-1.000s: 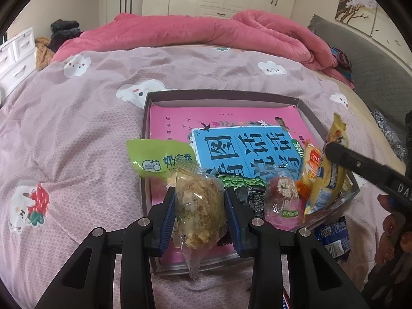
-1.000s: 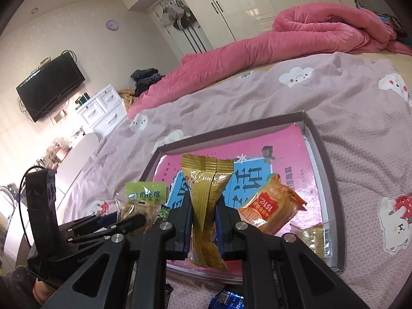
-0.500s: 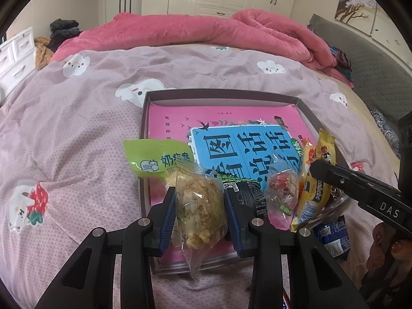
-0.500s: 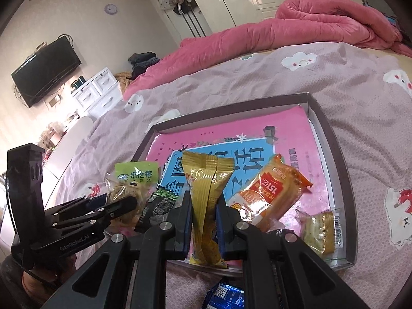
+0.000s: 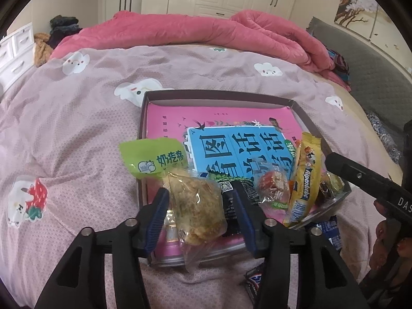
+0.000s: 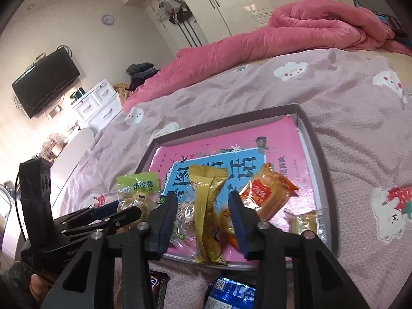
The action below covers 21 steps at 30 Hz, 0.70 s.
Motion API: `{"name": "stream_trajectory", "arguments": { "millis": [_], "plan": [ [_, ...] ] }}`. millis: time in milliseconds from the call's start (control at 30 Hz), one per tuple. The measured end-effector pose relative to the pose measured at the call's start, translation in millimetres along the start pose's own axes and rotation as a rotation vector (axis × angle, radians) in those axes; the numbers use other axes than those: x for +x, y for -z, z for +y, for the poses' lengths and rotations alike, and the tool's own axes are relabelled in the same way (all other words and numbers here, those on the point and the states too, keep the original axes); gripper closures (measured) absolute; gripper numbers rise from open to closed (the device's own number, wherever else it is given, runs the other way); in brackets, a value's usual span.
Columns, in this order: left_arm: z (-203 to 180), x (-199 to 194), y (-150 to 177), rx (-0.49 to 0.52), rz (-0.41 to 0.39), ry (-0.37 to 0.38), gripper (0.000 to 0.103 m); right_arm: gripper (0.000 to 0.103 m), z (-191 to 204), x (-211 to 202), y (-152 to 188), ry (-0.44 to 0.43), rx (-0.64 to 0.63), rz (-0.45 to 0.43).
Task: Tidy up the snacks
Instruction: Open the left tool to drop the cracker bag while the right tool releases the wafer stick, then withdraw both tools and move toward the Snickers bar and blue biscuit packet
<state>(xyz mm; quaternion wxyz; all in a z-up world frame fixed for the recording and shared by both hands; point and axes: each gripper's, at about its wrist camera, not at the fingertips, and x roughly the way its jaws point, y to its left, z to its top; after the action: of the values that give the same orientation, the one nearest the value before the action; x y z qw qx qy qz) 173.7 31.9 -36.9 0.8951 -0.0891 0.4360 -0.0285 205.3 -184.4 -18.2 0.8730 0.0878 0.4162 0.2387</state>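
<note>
Left gripper [image 5: 200, 206]: jaws opening, pads clear of clear-wrapped crumbly snack [image 5: 197, 206] standing between them, long axis upright, at tray [image 5: 219, 95] near edge. Right gripper [image 6: 203, 216]: jaws opening around upright yellow packet [image 6: 206, 206], likewise released inside tray.

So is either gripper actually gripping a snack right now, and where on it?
Neither. Both sets of jaws are opening: the clear floss-cake pack sits loose in the left gripper, the yellow packet loose in the right gripper.

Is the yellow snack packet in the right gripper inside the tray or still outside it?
Inside. The yellow packet lies on the tray, its lower end over the near rim, between the opening, non-touching jaws of the right gripper.
</note>
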Motion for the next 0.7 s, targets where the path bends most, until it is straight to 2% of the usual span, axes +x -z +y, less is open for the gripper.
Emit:
{"name": "stream_trajectory", "arguments": {
  "millis": [33, 100, 267, 333, 467, 533, 700],
  "plan": [
    [0, -2, 0, 0.0, -0.001, -0.003, 0.04, 0.059, -2, -3, 0, 0.001, 0.009, -0.004],
    [0, -6, 0, -0.001, -0.008, -0.006, 0.04, 0.058, -5, -11, 2, 0.002, 0.025, -0.011],
    [1, -25, 5, -0.019, -0.039, 0.0, 0.036, 0.046, -8, -29, 10, 0.008, 0.031, -0.01],
    [1, -34, 8, -0.027, -0.051, 0.012, 0.027, 0.044, -9, -33, 14, 0.013, 0.038, -0.005],
    [-2, -47, 17, -0.031, -0.043, 0.033, 0.027, 0.041, -6, -38, 23, 0.03, 0.042, 0.012],
    [-5, -51, 23, -0.032, -0.037, 0.031, 0.027, 0.036, -1, -40, 30, 0.054, 0.023, 0.02],
    [-16, -49, 39, -0.032, 0.02, 0.044, 0.027, 0.03, 7, -43, 45, 0.129, -0.004, 0.042]
  ]
}}
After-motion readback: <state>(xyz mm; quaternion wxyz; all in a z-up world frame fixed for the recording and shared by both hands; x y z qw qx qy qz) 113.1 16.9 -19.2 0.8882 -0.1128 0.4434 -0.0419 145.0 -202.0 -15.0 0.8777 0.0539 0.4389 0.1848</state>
